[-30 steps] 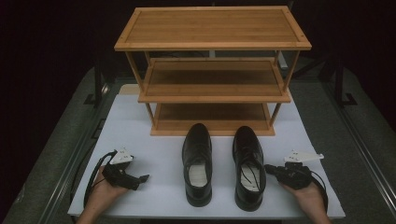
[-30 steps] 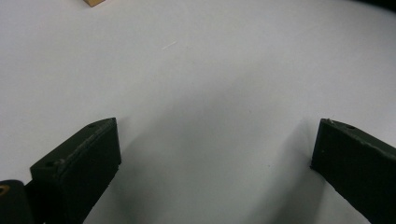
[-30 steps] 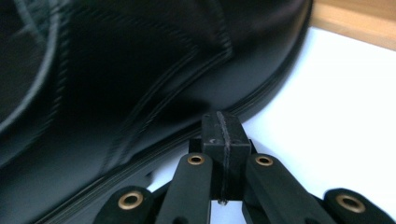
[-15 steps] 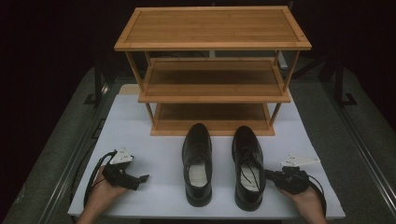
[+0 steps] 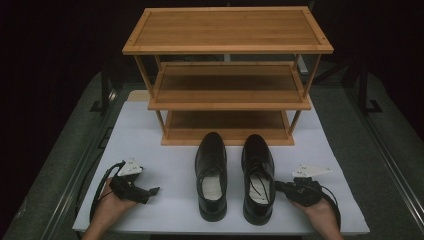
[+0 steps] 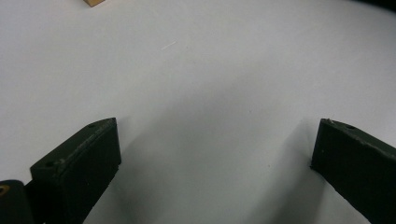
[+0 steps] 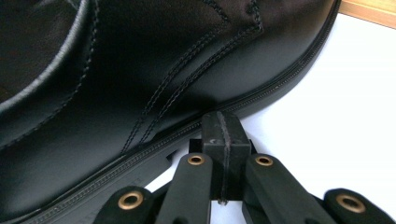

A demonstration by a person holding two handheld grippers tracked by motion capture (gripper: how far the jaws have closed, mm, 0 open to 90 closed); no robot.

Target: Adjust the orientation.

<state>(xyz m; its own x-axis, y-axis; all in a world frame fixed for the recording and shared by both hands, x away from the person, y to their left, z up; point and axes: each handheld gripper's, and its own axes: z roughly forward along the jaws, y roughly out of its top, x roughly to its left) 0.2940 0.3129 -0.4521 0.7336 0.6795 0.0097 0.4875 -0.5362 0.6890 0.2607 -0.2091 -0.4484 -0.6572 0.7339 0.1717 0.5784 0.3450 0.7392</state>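
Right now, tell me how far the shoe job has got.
Nothing looks done: both shoes, left shoe and right shoe, sit on the table in front of the rack, whose shelves are bare. In hand: the shut right gripper noses the right shoe's sole edge. The left gripper rests open. Left: presumably shelving both.

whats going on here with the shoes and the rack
A person sits at a white table holding a two-jaw gripper in each hand. A pair of black dress shoes stands side by side in front of a three-tier wooden shoe rack, whose shelves are bare. The right gripper, its jaws shut with nothing between them, has its tips right at the sole edge of the right shoe. The left gripper rests open over bare table, apart from the left shoe.
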